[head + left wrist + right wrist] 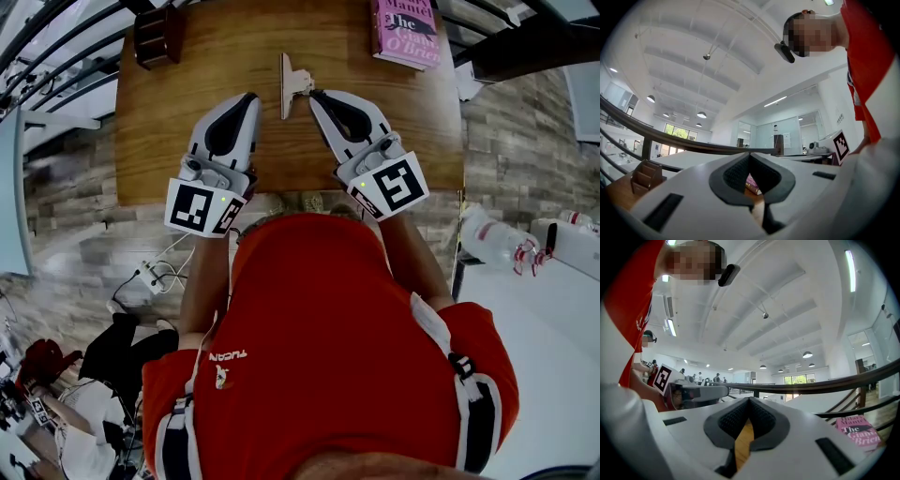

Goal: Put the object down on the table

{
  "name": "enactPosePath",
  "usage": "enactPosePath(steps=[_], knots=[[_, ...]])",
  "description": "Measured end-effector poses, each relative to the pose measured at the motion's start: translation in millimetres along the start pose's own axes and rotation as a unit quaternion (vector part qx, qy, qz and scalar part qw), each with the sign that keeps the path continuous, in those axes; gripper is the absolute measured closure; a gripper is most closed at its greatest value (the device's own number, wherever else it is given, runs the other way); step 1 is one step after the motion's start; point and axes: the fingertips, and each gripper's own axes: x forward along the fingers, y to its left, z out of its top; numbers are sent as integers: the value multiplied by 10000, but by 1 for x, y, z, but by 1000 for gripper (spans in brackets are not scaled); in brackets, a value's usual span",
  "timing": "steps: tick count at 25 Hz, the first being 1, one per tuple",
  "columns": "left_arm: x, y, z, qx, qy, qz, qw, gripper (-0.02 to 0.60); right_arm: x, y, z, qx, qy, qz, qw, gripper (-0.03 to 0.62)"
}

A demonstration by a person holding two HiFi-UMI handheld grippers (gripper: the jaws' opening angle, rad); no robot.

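Observation:
A silver metal clip point(287, 84) rests on the wooden table point(159, 159) between my two grippers. My right gripper point(315, 95) has its tip right beside the clip's wing; whether it touches is not clear. In the right gripper view the right gripper point(749, 400) has its jaws shut, the pads meet, and only table wood shows below them. My left gripper point(251, 97) lies a little left of the clip, apart from it. In its own view the left gripper point(750, 154) is shut with nothing held.
A pink book point(408, 30) lies at the table's far right corner, also seen as the pink book point(860, 430). A brown wooden holder point(157, 36) stands at the far left corner. The table's near edge runs just under both grippers' marker cubes.

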Motion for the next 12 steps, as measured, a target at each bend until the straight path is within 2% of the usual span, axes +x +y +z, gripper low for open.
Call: enactPosePath(steps=[12], knots=[[5,4,-3,-46,-14,38,10000,572,0,-13,-6,52,72,-121,9999,570]])
